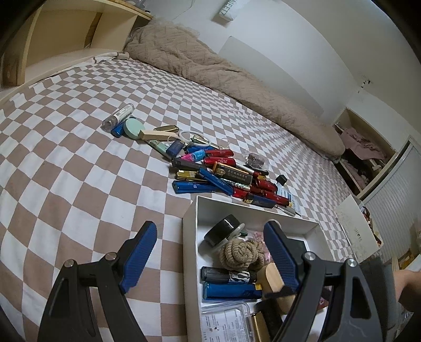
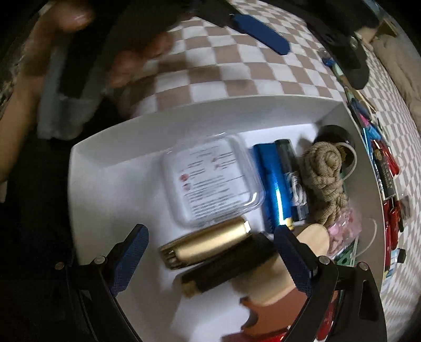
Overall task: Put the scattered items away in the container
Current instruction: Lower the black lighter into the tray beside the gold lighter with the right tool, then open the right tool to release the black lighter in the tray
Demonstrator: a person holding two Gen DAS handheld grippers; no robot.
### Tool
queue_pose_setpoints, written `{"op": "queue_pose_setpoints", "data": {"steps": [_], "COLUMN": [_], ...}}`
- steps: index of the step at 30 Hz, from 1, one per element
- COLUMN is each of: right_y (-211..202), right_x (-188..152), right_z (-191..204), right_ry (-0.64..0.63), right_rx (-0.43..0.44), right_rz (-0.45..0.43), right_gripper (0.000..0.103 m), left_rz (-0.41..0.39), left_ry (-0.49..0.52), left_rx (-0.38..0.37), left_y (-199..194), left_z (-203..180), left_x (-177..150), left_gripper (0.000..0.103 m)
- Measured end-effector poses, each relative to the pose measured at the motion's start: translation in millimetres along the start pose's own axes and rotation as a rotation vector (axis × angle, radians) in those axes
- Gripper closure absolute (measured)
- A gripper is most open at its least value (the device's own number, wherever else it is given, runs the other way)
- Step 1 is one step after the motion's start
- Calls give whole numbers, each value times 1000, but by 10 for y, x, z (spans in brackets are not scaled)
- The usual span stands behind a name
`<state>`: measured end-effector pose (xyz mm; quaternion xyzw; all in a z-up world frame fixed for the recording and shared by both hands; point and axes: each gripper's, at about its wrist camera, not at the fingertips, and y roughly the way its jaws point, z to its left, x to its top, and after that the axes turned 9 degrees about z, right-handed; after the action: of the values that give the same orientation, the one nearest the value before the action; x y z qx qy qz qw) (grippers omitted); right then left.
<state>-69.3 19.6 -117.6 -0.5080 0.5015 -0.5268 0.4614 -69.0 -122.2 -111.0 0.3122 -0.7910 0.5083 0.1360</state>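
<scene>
A white box (image 1: pixel 190 236) sits on the checkered bed and holds a rope knot (image 1: pixel 242 252), a blue lighter (image 1: pixel 229 290), a black jar (image 1: pixel 223 229) and a clear plastic case (image 2: pixel 210 179). Beyond it lies a scattered pile of lighters (image 1: pixel 218 171) and small items. My left gripper (image 1: pixel 210 227) hovers open over the box's near left wall, holding nothing. My right gripper (image 2: pixel 210 234) points down into the box (image 2: pixel 184 115), open. A gold lighter (image 2: pixel 208 242) and a blurred black lighter (image 2: pixel 226 265) lie loose on the box floor between its fingers.
A beige blanket (image 1: pixel 200 58) runs along the wall side of the bed, with a wooden shelf (image 1: pixel 65 39) at the head. A clear tube (image 1: pixel 118 117) marks the pile's far end. A white carton (image 1: pixel 355 229) stands right of the box. A person's blurred hand (image 2: pixel 65 23) shows top left.
</scene>
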Motion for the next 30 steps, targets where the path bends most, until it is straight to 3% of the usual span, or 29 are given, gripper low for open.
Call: {"op": "queue_pose_setpoints", "data": {"steps": [8,16,18,20,21,25,30], "right_y": [6,-256,-339,-397,-391,-306,-274], "right_x": [-104,-299,-384,-454,-346,-353,-534], "right_z": [-85,68,102,131,130,-266,-389], "right_ry": [33,120,162,215,240,365,547], "right_rx": [-4,-79,-102,-117,-124,-144,-146], "right_rz": [-4,-103,-143,-182,-200,-255,-307], "right_gripper": [7,7,7,0,0,0,0], "left_rz": [4,4,2,4,5,12,11], "left_ry": [6,7,13,19,21,29,38], "left_rx": [8,12,15,26,33,47,62], "left_y": [16,27,33,48,55,78,72], "left_z": [-11,-11,-16,-22,-26,-50,-79], "left_x": [0,6,6,1,-4,-20,-23], "left_gripper": [20,20,20,20,20,20,20]}}
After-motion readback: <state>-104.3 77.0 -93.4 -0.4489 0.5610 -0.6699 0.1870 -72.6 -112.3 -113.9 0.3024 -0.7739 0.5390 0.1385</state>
